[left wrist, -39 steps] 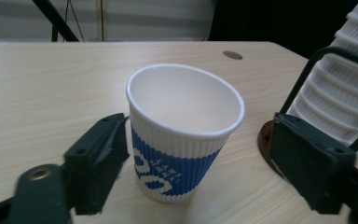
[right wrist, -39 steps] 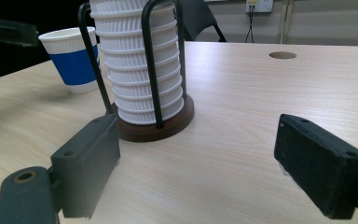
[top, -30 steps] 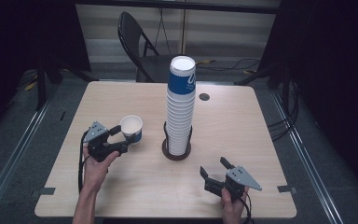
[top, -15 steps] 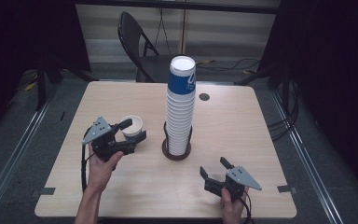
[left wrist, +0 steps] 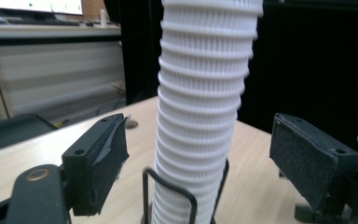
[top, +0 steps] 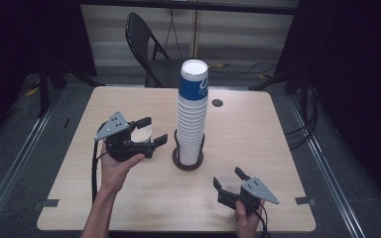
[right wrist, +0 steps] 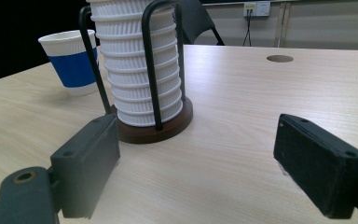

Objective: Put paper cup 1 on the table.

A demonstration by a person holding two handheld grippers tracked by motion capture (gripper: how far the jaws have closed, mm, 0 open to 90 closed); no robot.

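- Left tool (top: 151, 132): held above the desk (top: 258, 134) in the person's left hand (top: 116, 166), jaws released and just been opening, nothing between the pads.
- Single paper cup (top: 141, 134) w/ blue band stands upright on the desk, left of the cup stack (top: 192, 114); in the high view it sits right under/behind the left tool's jaws, whether they're touching I can't tell. Right gripper view shows the same cup (right wrist: 72, 63) standing on the desk alone, no tool on it.
- Cup stack: tall column of nested white ribbed cups, top one blue-banded, upright in a wire holder (right wrist: 151, 70) on a round dark base (top: 187, 161), approx. mid-desk.
- Left gripper view: its jaws frame the stack (left wrist: 203, 107) farther off, pads apart from it.
- Right tool (top: 226, 178): low near the front-right of the desk, in the right hand (top: 247, 220), jaws released and wide, empty; pointing toward the stack's base, well apart from it.
- Small round hole (top: 217, 103) in the desk behind-right of the stack.
- Dark folding chair (top: 149, 44) beyond the desk's far edge.
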